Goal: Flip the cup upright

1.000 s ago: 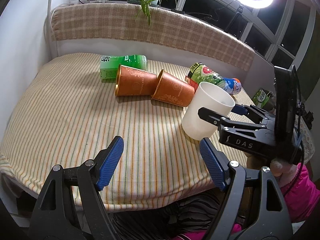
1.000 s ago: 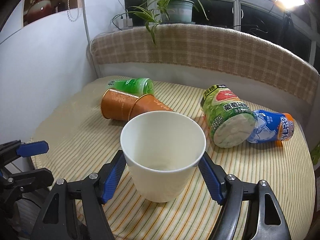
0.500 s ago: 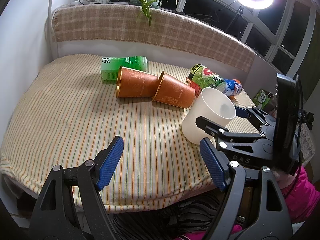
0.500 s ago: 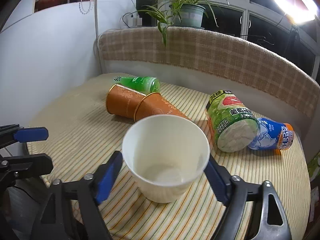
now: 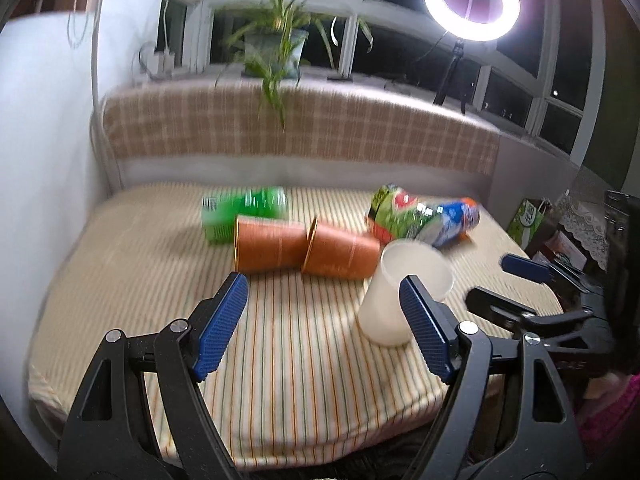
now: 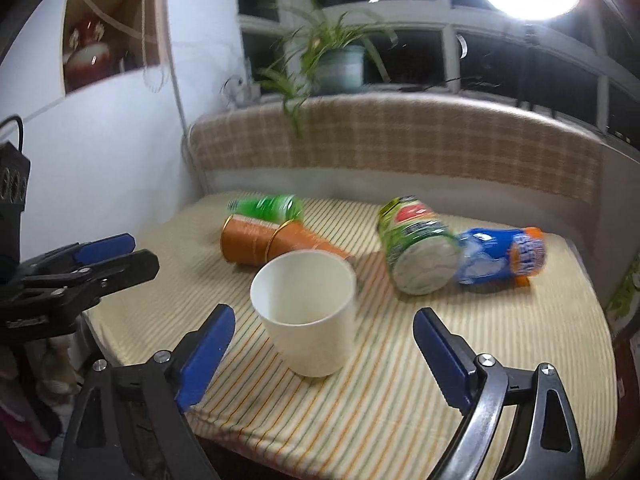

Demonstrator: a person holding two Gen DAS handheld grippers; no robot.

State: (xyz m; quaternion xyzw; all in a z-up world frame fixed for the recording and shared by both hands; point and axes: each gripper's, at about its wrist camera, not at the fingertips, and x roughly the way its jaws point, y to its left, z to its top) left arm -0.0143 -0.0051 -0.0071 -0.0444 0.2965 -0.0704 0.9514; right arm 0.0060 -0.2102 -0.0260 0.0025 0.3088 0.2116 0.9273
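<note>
White cup (image 6: 306, 312) stands upright on the counter (image 6: 480, 360); flip looks done. Both the right hand-held gripper (image 6: 324, 350) and left hand-held gripper (image 5: 322, 326) are spread apart, empty.

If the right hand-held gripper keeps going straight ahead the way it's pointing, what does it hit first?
Probably the white cup, standing upright on the striped table ahead of the open right hand-held gripper, slightly left of its centre line. Depth is hard to judge, so it might only clip the cup's side.
</note>
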